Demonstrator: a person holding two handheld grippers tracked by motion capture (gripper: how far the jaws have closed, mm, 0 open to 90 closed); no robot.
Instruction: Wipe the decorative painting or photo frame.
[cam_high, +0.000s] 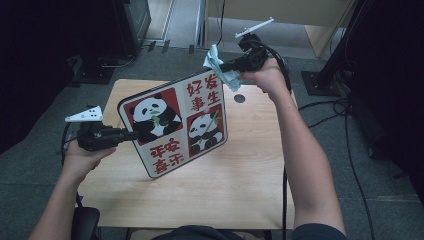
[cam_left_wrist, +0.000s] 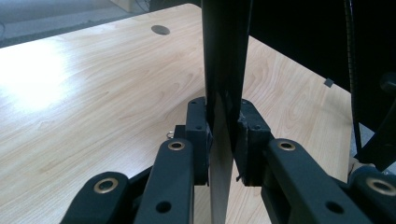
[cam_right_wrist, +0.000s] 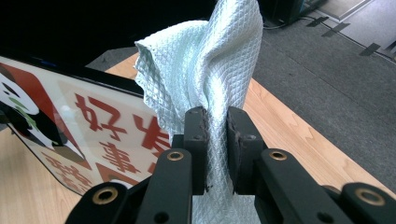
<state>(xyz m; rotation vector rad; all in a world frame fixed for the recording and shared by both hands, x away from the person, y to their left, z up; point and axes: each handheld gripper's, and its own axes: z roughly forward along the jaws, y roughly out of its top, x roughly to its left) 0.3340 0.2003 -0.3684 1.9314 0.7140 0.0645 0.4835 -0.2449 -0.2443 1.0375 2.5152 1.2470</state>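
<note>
Wiping the panda board (cam_high: 175, 125), by the look of it: held tilted above the table (cam_high: 240, 180) at the middle, left gripper (cam_high: 131, 135) clamped on the edge at 9 o'clock. Right gripper (cam_high: 231, 65) clenched on a pale green cloth (cam_high: 220, 67), up at the board's corner toward 1 o'clock, touching or just off it — hard to tell which. Next, probably: press the cloth flat on the picture face and drag toward 7 o'clock, with the board kept steady.
</note>
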